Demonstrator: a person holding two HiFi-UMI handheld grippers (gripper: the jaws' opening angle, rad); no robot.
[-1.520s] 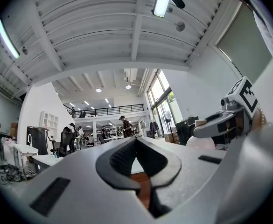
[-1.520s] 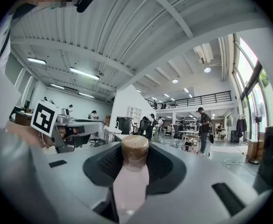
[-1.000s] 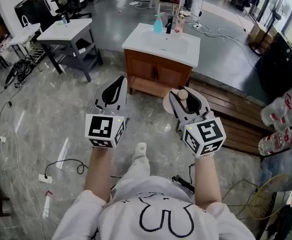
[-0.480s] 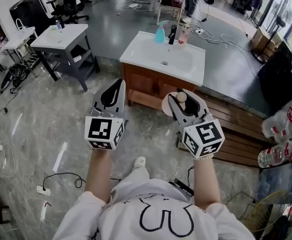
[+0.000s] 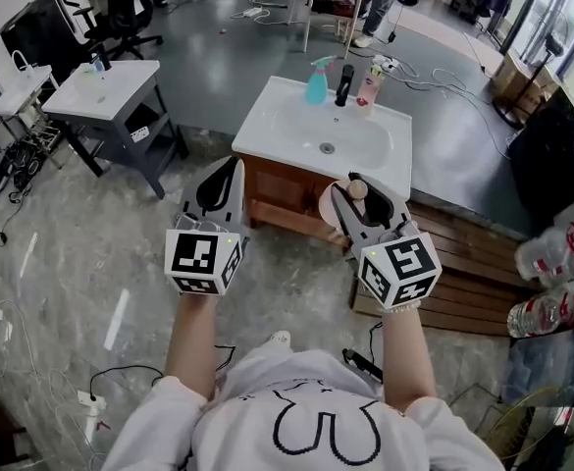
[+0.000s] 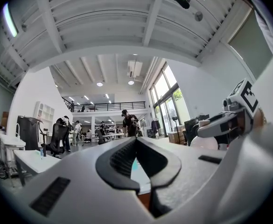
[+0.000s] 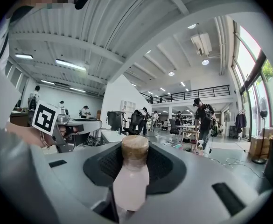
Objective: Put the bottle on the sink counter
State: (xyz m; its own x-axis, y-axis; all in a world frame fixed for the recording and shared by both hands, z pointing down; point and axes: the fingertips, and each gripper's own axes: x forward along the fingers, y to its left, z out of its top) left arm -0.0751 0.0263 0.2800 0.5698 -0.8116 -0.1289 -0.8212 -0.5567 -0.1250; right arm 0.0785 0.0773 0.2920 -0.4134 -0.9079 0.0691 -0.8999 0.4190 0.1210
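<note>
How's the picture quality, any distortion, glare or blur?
Both gripper views: fisheye, with a dark round border; right gripper view: windows blown out white, the close bottle slightly soft; head view: sharp, a light streak glaring on the floor.

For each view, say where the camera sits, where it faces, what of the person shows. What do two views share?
Head view: on the head, steeply down at the sink counter; forearms, left gripper, right gripper.
Left gripper view: on it, level along shut jaws; right gripper at right.
Right gripper view: along jaws gripping the bottle; left gripper at left.
Shared: the bottle, head and right gripper views.
</note>
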